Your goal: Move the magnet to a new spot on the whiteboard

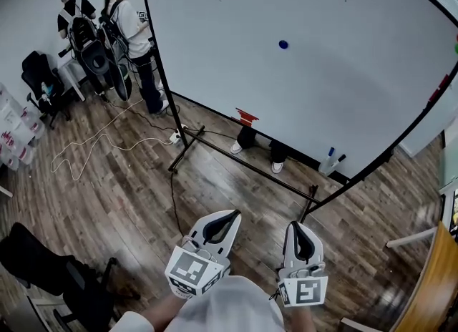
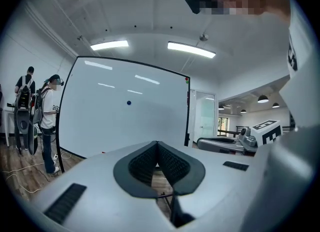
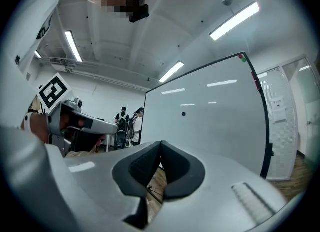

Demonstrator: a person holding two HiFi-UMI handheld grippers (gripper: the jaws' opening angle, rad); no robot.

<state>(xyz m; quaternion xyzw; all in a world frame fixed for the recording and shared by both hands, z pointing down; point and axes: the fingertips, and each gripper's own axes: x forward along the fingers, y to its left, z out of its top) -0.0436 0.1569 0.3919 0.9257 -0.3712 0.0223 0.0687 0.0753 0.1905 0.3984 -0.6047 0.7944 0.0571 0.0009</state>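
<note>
Standing well back from the whiteboard (image 1: 343,73), the person holds both tools low and close to the body, so the step in hand looks like the approach. The left gripper (image 1: 230,215) has its jaws pressed together with nothing between them, and the right gripper (image 1: 295,226) is likewise closed and empty. The blue magnet (image 1: 283,44) sits alone on the whiteboard's upper middle, far from both tools and well above the red tray (image 1: 246,116) at the whiteboard's lower edge.

To do this well, walk in square to the whiteboard and pick one tool, probably whichever ends up nearer the magnet. Spread its jaws before reaching, not at the surface. Bring the pads in on opposite sides of the magnet's rim, close to the whiteboard's face, and close firmly. A small round magnet could slip, so pull or slide it off steadily. Watch the whiteboard's stand legs (image 1: 236,159) and the floor cable (image 1: 107,137) underfoot.
</note>
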